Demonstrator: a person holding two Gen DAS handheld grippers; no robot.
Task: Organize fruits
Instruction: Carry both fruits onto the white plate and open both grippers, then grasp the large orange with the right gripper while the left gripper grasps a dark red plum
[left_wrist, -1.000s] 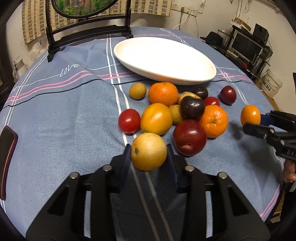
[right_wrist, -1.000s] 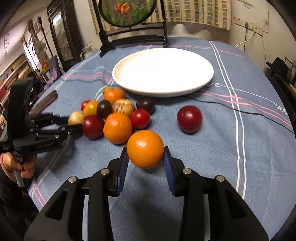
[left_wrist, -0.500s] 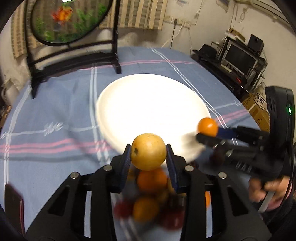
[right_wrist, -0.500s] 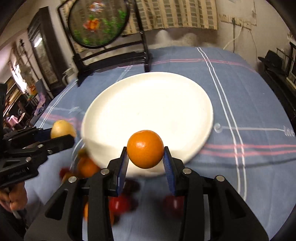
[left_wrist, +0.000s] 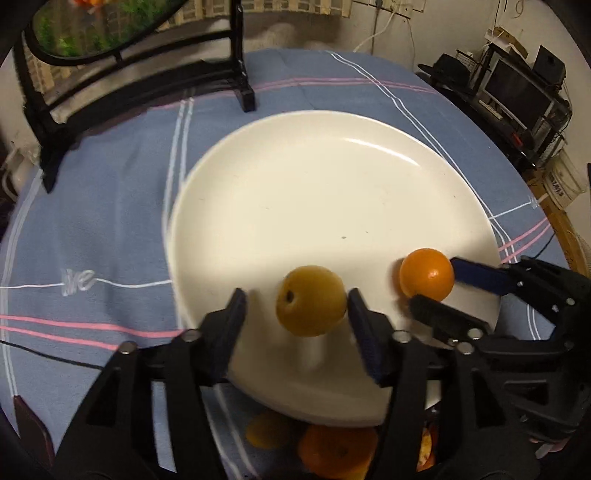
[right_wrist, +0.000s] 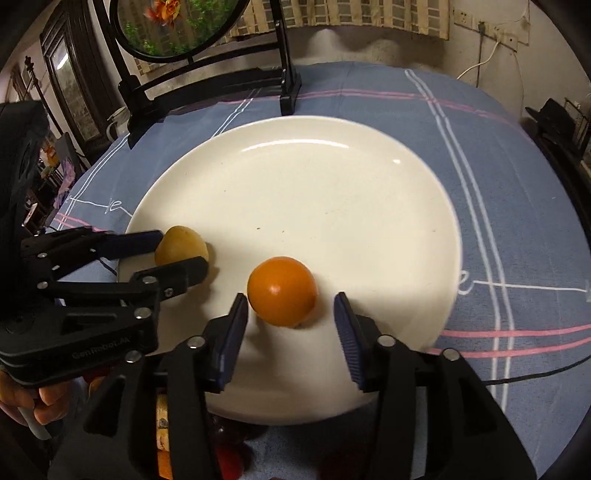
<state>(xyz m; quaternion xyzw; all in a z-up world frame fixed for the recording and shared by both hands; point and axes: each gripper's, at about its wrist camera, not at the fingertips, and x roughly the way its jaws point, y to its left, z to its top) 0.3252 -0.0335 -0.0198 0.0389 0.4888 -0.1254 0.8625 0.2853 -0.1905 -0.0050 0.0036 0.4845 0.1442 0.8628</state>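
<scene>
A round yellow fruit (left_wrist: 311, 300) with a small dark pit at its end is lying on the near part of the white plate (left_wrist: 295, 192), between the spread fingers of the left gripper (left_wrist: 295, 314); the left finger is standing clear of it and the right one looks to be just at its skin. Beside it, a smooth, glossy orange (right_wrist: 282, 291) is sitting on the same plate, with the right gripper (right_wrist: 288, 325) released and its 2 blue-padded fingers apart on either side. More fruit (left_wrist: 334, 452), orange and blurred, is showing below the plate's near rim. "GenRobot.AI" is reading faintly on the left gripper's body, and pale script is running along the blue tablecloth (left_wrist: 110, 192) with its pink and white stripes. A black framed stand (right_wrist: 207, 81) is standing behind the plate, with a monitor (left_wrist: 517, 92) off to the side.
</scene>
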